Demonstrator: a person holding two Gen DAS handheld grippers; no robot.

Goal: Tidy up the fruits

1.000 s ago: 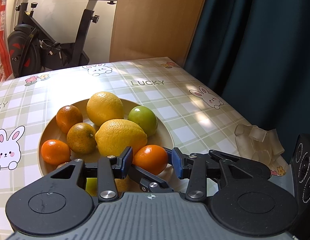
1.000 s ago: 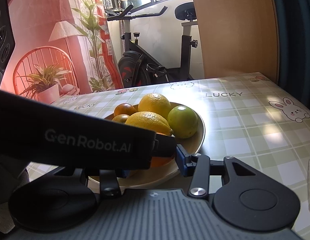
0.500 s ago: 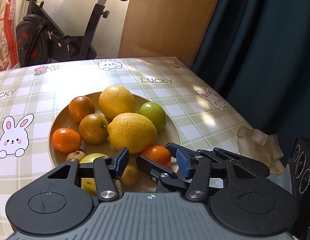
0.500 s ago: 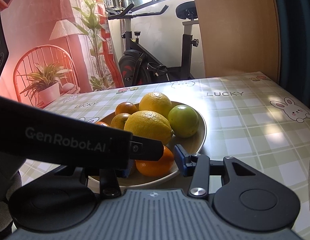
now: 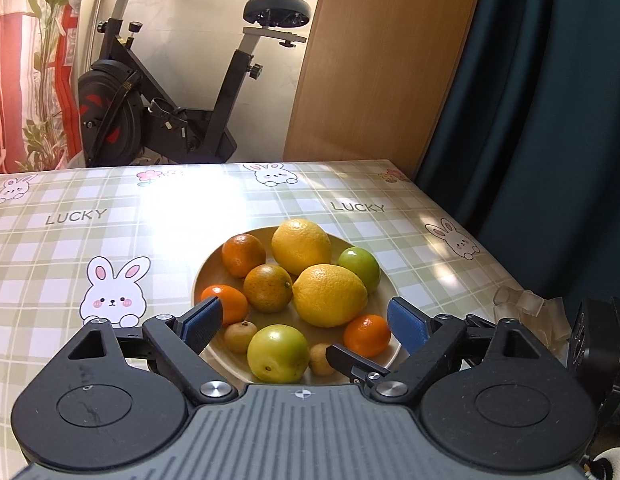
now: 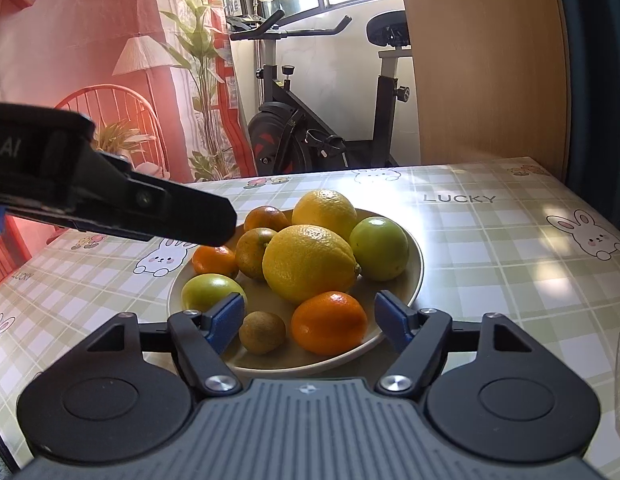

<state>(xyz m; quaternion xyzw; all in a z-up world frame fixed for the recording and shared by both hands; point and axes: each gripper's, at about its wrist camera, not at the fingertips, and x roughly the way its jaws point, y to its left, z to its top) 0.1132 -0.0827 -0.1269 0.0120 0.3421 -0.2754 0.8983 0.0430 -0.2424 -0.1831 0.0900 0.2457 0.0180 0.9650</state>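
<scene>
A: Left tongs [image 5: 304, 320] released — jaws just been opening, spread wide now, nothing pressed between the pads. Pulled back and lifted clear of the plate [image 5: 214, 344] compared with a second ago, when the pads sat either side of the small orange [image 5: 366, 336].

B: And the right tongs [image 6: 310, 320]?

A: Also released, jaws just been opening. Hovering at the near rim of the plate, small orange [image 6: 329, 322] and a little brown fruit [image 6: 262, 332] lying between the blue pads but untouched. Barely shifted from a second ago.

B: Small orange left where?

A: Resting on the plate at the near right edge, just beside the big lemon [image 5: 329, 295]. Earlier clamped, now free.

B: Rest of the fruit?

A: All on the plate: second lemon [image 5: 301, 246] at the back, green fruit [image 5: 359, 269] to its right, another green one [image 5: 278, 354] at the near edge, darker oranges [image 5: 268, 288] left of centre. None loose on the checked surface [image 5: 110, 240] that can be seen.

B: Meaning for the task?

A: Probably a placement finished — fruit delivered, both grips let go. Likely close to done, unless more fruit waiting out of view. Something clear and crumpled [image 5: 525, 304] at the right edge of the surface, impossible to identify.
</scene>
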